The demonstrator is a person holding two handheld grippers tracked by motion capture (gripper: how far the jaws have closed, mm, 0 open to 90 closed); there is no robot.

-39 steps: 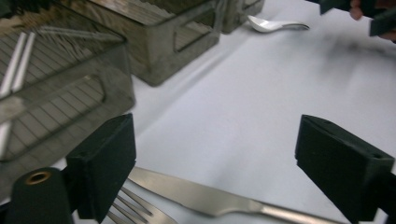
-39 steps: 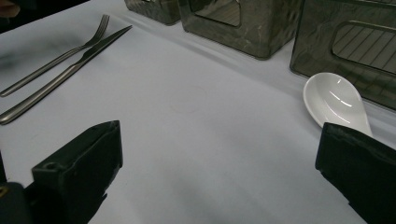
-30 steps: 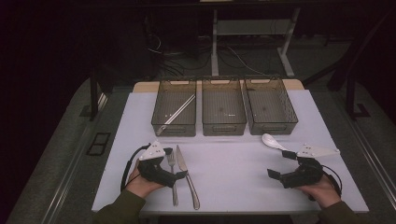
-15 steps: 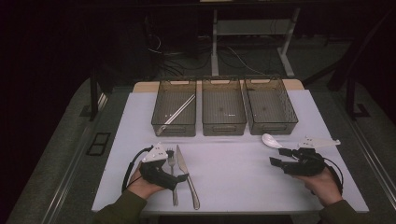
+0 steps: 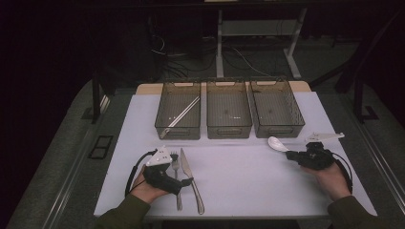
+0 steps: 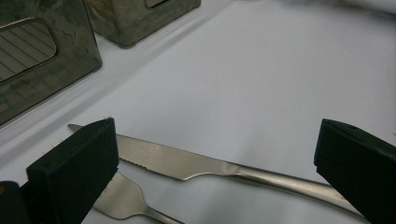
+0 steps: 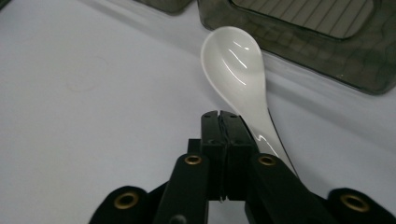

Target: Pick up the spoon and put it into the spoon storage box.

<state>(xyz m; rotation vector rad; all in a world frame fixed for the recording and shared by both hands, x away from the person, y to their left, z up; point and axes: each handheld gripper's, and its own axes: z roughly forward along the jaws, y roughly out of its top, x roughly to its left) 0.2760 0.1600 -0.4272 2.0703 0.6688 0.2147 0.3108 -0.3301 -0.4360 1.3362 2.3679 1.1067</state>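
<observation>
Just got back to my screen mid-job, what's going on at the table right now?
A person works with a hand-held gripper in each hand. The right hand-held gripper has just closed its jaws; they meet beside the handle of the white ceramic soup spoon, with nothing between them. The left hand-held gripper stands open over the steel table knife and steel fork. Three dark mesh bins wait behind; the left one holds pale chopsticks.

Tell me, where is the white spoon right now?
In the high view the white spoon lies on the table's right side, just in front of the rightmost bin, at the tip of the right gripper.
</observation>
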